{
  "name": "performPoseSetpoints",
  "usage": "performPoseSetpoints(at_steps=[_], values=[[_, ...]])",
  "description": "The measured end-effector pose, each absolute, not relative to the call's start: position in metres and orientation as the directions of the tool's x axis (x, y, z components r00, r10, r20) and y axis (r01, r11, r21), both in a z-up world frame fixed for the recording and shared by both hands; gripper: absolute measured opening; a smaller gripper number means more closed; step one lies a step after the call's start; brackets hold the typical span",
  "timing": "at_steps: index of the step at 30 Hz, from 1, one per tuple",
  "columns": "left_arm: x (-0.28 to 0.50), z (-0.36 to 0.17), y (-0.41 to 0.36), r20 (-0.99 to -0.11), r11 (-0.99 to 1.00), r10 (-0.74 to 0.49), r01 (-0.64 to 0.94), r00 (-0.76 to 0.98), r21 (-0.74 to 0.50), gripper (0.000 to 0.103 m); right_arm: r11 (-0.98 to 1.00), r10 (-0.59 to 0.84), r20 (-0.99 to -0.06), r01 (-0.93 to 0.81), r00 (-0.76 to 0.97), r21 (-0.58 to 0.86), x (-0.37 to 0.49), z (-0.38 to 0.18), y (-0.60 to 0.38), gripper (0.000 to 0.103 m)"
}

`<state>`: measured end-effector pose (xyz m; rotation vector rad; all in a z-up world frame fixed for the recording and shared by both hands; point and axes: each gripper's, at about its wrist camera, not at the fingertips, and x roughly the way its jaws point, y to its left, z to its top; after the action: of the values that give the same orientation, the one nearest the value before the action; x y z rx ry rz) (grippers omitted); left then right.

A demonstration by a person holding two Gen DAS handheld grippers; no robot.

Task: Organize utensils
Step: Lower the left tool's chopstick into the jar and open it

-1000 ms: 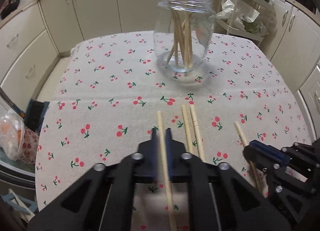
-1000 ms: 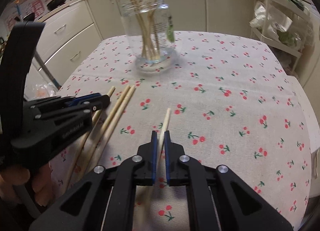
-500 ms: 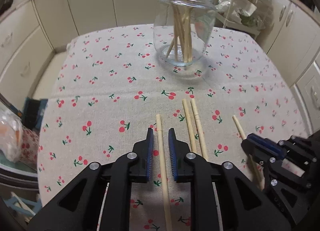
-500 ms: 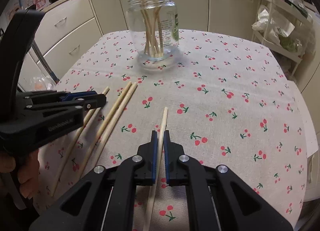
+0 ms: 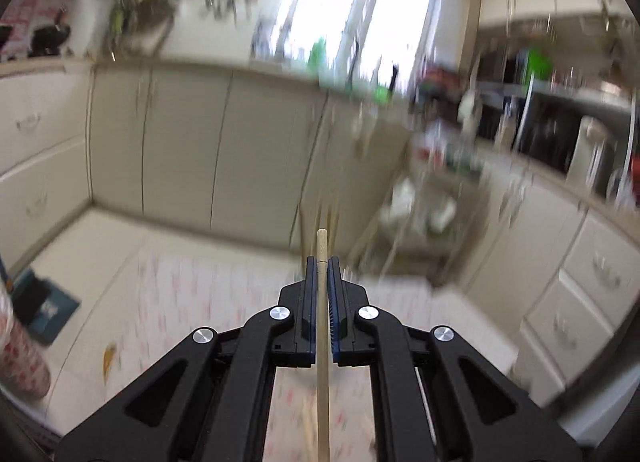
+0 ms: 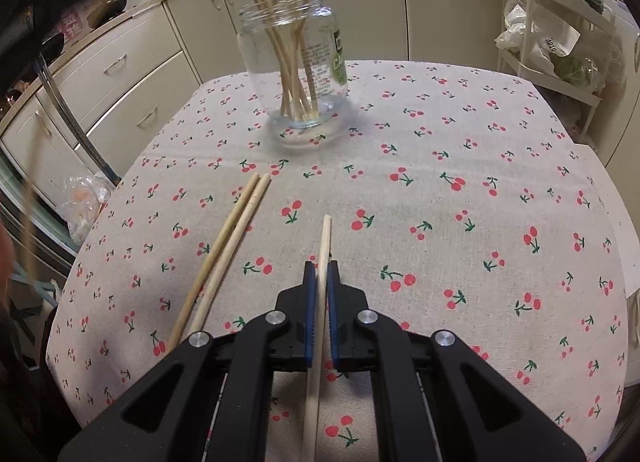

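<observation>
My left gripper (image 5: 322, 262) is shut on a wooden chopstick (image 5: 322, 326), lifted off the table and tilted up toward the kitchen cabinets; that view is motion-blurred. My right gripper (image 6: 321, 265) is shut on another wooden chopstick (image 6: 324, 238) low over the cherry-print tablecloth (image 6: 460, 165). A glass jar (image 6: 294, 61) holding several chopsticks stands upright at the far middle of the table. Two more chopsticks (image 6: 228, 246) lie side by side on the cloth, left of my right gripper.
Cream cabinets (image 6: 132, 73) run along the left and back. A white wire rack with bags (image 6: 556, 33) stands at the back right. A plastic bag (image 6: 82, 197) sits on the floor left of the table.
My left gripper has closed on its chopstick and swung it up off the table, leaving the right wrist view. My right gripper still holds its chopstick, slightly raised.
</observation>
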<state>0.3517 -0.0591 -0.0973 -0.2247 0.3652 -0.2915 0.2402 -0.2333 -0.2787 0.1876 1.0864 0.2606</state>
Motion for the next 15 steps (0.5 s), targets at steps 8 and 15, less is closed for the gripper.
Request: performPoseSetpoints(at_steps=[8, 15], values=[[0.391, -0.056, -0.045, -0.116, 0.904, -0.233, 0.171, 0.966, -0.393, 0.005, 0.945, 0.323, -0.838, -0.098, 0.440, 0.313, 0.242, -0.280, -0.238, 0.007], [0.442, -0.055, -0.051, -0.060, 0.888, -0.169, 0.126, 0.984, -0.442, 0.005, 0.936, 0.344, -0.831, -0.085, 0.437, 0.342, 0.244, -0.282, -0.241, 0.007]])
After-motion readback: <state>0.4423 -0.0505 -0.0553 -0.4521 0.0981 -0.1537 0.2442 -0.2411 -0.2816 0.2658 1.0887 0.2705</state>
